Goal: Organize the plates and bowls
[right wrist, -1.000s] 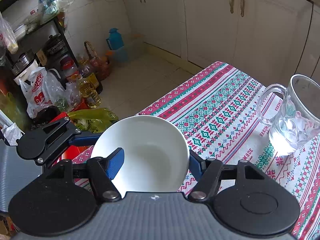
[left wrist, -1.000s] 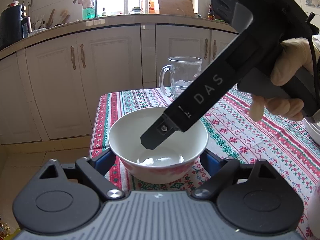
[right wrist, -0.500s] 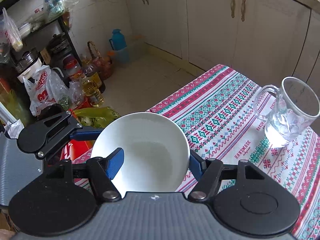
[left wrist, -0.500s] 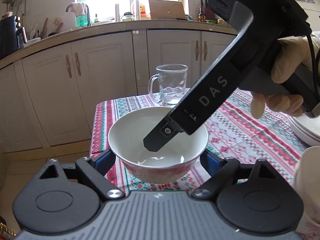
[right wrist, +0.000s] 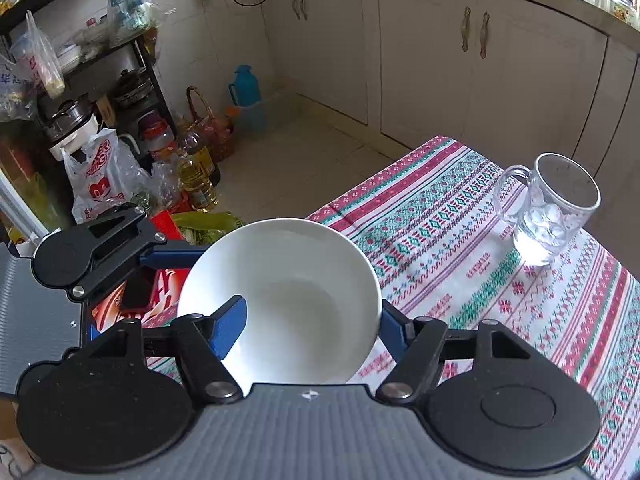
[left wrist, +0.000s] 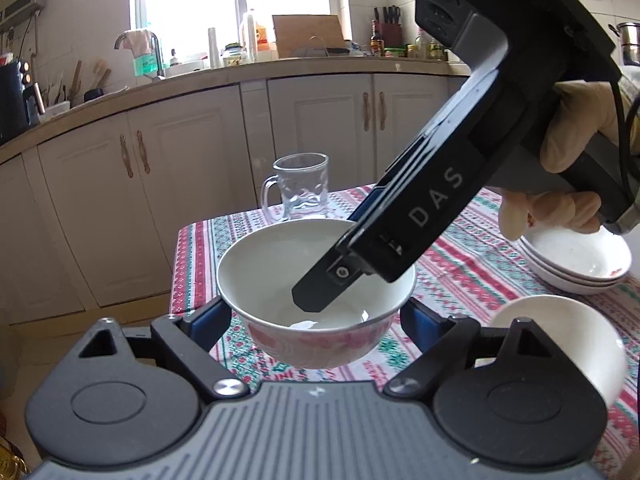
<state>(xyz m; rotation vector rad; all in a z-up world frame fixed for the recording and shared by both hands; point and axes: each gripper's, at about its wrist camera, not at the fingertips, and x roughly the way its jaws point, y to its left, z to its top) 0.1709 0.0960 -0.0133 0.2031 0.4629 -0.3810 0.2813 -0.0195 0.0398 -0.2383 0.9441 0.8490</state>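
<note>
A white bowl with a red pattern [left wrist: 316, 312] is held off the table between the blue pads of my left gripper [left wrist: 316, 316]. It also shows in the right wrist view [right wrist: 288, 300]. My right gripper [right wrist: 312, 324] grips the same bowl's rim, one finger [right wrist: 230, 320] inside it and the other outside; that finger shows in the left wrist view [left wrist: 328, 284]. Stacked white plates [left wrist: 576, 268] with a bowl on top sit at the right. Another white bowl [left wrist: 560, 328] lies close at the lower right.
A glass mug [right wrist: 548, 208] stands on the patterned tablecloth [right wrist: 460, 248] near the far table edge; it also shows in the left wrist view [left wrist: 300, 184]. White cabinets [left wrist: 180, 184] stand behind. Bottles and bags [right wrist: 160, 176] clutter the floor left of the table.
Both grippers have lifted the bowl and carried it back and to the right. The mug looks farther off, and the plate stack and second bowl have come into view.
</note>
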